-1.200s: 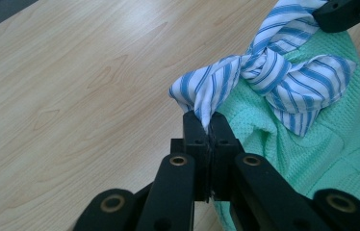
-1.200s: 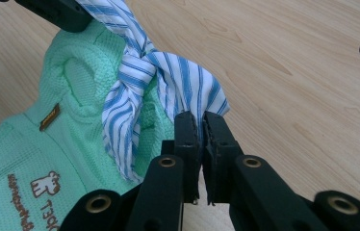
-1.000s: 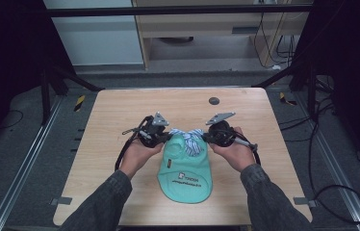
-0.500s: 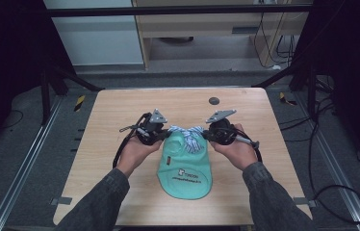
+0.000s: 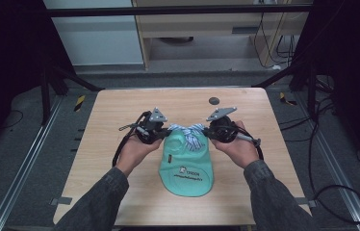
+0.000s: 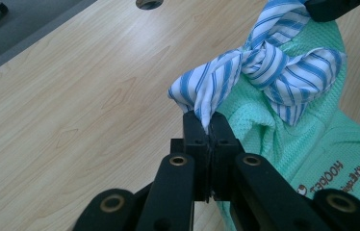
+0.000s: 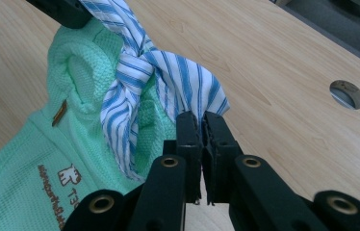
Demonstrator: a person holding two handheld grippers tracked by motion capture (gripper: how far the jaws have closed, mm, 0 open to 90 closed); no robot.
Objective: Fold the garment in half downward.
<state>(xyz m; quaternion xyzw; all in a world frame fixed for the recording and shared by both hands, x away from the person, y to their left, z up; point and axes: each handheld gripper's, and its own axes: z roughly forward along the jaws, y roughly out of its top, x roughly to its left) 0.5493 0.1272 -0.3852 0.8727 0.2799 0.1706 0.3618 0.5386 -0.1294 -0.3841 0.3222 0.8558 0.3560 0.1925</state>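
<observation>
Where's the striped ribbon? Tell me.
High view: the striped ribbon sits mid-table at the green garment's far end, between the left hand-held gripper and the right.

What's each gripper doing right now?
Left gripper: shut on one end of the striped tie.
Right gripper: shut on the tie's other end, above the green garment.

Both forearms reached in from below, sleeves grey. The left claw (image 5: pixel 161 136) and the right claw (image 5: pixel 208 134) faced each other, well apart, each clamped tight on cloth, with a hand (image 5: pixel 137 149) wrapped under the left one
</observation>
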